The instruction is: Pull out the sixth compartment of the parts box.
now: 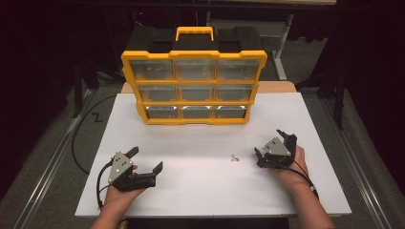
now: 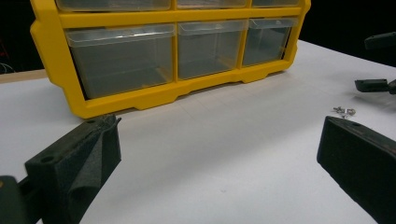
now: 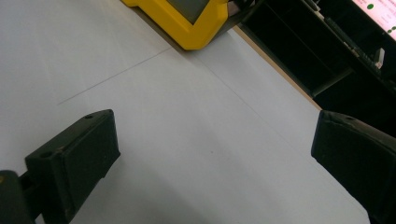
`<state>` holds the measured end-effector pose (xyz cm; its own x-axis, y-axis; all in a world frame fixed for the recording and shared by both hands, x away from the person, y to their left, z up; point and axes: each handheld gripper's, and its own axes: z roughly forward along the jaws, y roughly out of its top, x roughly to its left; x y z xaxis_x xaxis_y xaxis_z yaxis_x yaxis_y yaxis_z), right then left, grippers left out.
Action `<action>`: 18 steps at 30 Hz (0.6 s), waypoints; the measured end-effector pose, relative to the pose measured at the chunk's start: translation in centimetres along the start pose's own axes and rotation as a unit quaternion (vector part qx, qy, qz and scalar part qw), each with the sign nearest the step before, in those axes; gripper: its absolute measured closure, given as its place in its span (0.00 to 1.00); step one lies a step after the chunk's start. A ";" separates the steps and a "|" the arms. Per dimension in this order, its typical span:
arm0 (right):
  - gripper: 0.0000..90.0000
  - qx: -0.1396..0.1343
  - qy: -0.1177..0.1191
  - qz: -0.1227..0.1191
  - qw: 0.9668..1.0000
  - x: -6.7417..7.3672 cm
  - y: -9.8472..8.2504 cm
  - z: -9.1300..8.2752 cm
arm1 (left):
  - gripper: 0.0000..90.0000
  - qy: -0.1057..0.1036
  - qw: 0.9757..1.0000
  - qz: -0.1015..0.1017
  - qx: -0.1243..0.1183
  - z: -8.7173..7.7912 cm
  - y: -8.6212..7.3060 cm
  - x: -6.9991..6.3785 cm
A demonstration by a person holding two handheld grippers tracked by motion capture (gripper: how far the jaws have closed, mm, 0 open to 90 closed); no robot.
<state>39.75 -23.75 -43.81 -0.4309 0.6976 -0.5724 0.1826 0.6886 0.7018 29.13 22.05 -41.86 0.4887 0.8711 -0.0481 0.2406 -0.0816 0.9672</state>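
— Looking for the screws (image 1: 234,157)? They lie on the white table (image 1: 200,191), just left of the right gripper (image 1: 273,143).
— Nearer that one, then. Left gripper (image 1: 145,160) sits well apart. Both gape wide, holding nothing.

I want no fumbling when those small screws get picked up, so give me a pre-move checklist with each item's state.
1. Right gripper open: ok, jaws wide apart.
2. Left gripper open and empty: ok.
3. Screws free on the white tabletop, nothing touching them: ok.
4. Screws lie just beside the right gripper: ok.
5. Yellow organizer stands upright at the far side, well apart from the screws: ok.
6. Drawers shut: ok in the bottom row; whether they hold anything, cannot tell.
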 end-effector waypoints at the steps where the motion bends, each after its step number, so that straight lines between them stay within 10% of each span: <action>1: 0.02 0.000 -0.004 -0.011 1.000 0.1 0.0 0.0 | 0.00 0.000 1.000 0.000 -0.001 0.0 0.0 0.0; 18: 0.04 0.006 -0.050 -0.084 0.995 1.0 0.4 -0.4 | 0.00 -0.002 1.000 0.004 -0.002 0.0 0.0 -0.1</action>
<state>39.03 -22.89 -43.89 -0.3664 0.5875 -0.7215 0.1254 0.7995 0.5874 29.09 21.96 -41.86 0.4945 0.8682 -0.0423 0.2338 -0.0859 0.9685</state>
